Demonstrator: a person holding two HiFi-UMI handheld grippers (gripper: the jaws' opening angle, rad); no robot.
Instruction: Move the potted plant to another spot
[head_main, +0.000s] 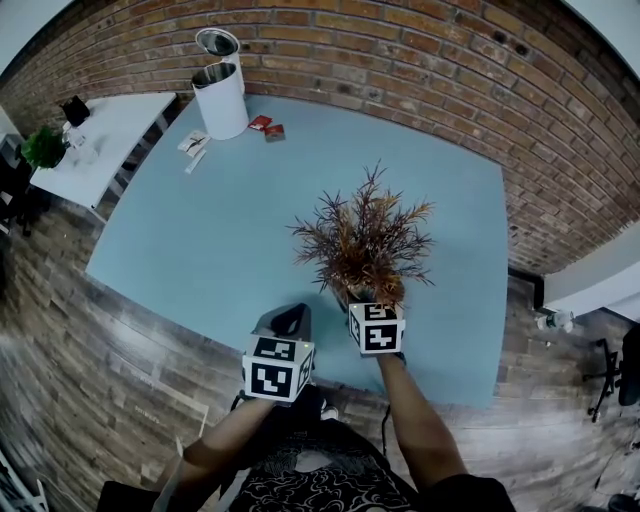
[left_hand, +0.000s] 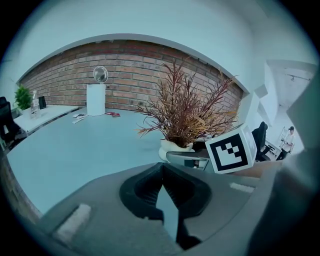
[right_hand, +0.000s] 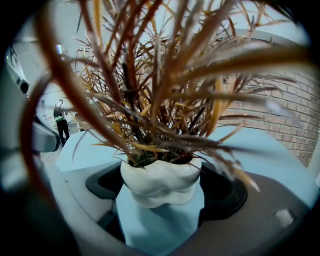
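Observation:
The potted plant (head_main: 365, 240), a bushy brown-orange shrub in a lumpy white pot (right_hand: 160, 182), stands on the pale blue table (head_main: 200, 250), right of centre and near the front edge. My right gripper (head_main: 366, 302) is at the pot's near side. In the right gripper view this gripper (right_hand: 160, 192) is open, one jaw on each side of the pot with a little space showing on the left. My left gripper (head_main: 292, 320) hovers beside it to the left, shut and empty. In the left gripper view this gripper (left_hand: 161, 176) points past the plant (left_hand: 182, 112).
A white cylindrical bin (head_main: 220, 95) with a small fan on top stands at the table's far left edge, with red packets (head_main: 267, 128) and papers (head_main: 193, 145) near it. A white side table (head_main: 100, 145) carries a green plant. A brick wall (head_main: 400, 50) runs behind.

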